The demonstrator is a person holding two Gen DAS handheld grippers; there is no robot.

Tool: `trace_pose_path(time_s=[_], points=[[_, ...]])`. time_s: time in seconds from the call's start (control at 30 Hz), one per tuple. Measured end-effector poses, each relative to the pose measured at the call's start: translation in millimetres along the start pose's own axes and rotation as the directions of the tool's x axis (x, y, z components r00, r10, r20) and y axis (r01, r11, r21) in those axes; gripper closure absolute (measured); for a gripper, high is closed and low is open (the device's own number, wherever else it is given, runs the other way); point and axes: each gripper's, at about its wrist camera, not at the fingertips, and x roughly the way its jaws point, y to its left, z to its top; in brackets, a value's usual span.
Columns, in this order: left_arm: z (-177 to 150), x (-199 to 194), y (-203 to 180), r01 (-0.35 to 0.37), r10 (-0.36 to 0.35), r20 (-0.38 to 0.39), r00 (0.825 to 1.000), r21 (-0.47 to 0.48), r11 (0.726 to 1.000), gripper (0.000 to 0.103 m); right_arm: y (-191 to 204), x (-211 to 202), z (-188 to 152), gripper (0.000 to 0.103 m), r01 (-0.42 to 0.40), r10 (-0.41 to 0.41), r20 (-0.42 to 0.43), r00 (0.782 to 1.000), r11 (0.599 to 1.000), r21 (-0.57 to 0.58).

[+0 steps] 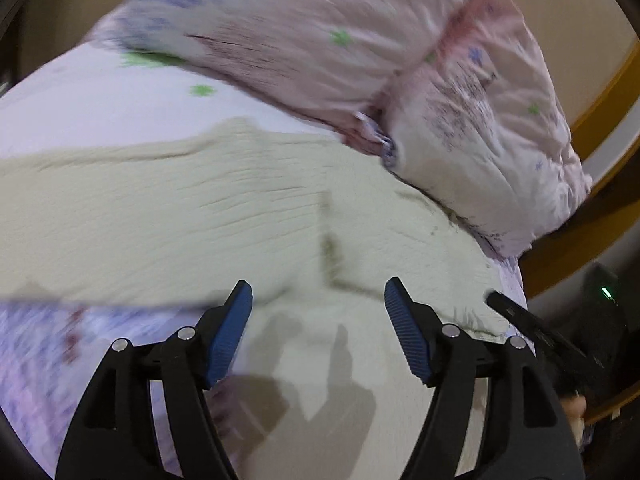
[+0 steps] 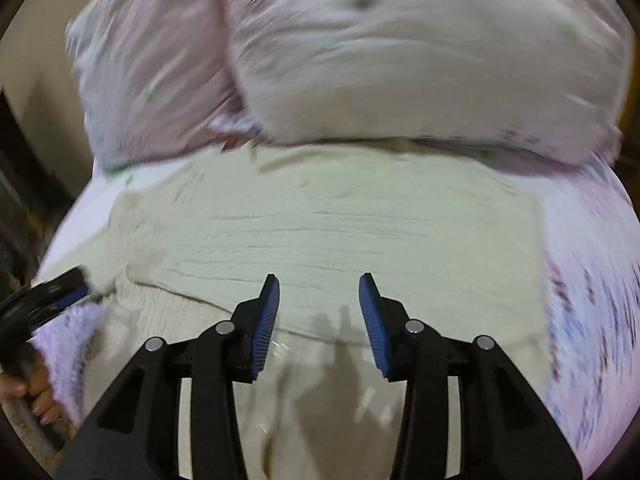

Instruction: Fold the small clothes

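Cloth [image 2: 328, 220] (pale green) lies beneath both empty, parted tongs [image 1: 318, 292] [image 2: 319, 286], pillows [image 2: 400, 64] crowding behind.

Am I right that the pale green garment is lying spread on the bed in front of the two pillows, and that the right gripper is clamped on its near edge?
Not quite. The pale green garment does lie on the bed in front of the two pillows, but the right gripper is not clamped on it: the right wrist view shows its fingers apart, nothing between them.
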Motion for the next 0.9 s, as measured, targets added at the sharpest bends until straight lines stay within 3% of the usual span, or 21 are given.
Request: trace_pose_path(time_s=[0.2,0.27,0.3,0.43,0.6,0.9], points=[[-27.4,-59.1,61.3,-0.071,0.085,0.086,0.993,-0.150,0.986,0.033,36.8,40.0,5.5,0.061,0.055,-0.059,-0.033,0.998,0.992,-0.114],[-32.0,-68.2,81.3,-0.094,0.118,0.106,0.987,-0.208,0.974,0.033,39.3,56.7,1.0,0.056,0.072,-0.086,-0.090,0.992,0.987,-0.140],[-32.9,-70.6,90.4,-0.100,0.129,0.111,0.985,-0.239,0.966,0.033,37.5,55.2,-0.1,0.054,0.078,-0.088,-0.071,0.994,0.988,-0.135],[-32.9,-77.6,128.0,-0.089,0.154,0.144,0.977,-0.383,0.919,0.034,30.5,42.9,-2.8,0.047,0.014,-0.020,-0.084,0.996,0.997,-0.078],[-27.8,-82.2,159.7,0.011,0.118,0.218,0.969,-0.514,0.858,0.035,21.8,26.9,-6.3,0.045,-0.021,0.019,-0.071,0.997,0.999,-0.036],[-22.9,-87.2,207.7,0.113,0.102,0.267,0.958,-0.681,0.723,0.058,15.1,6.6,-11.1,0.042,-0.080,0.079,-0.054,0.995,0.997,-0.012]])
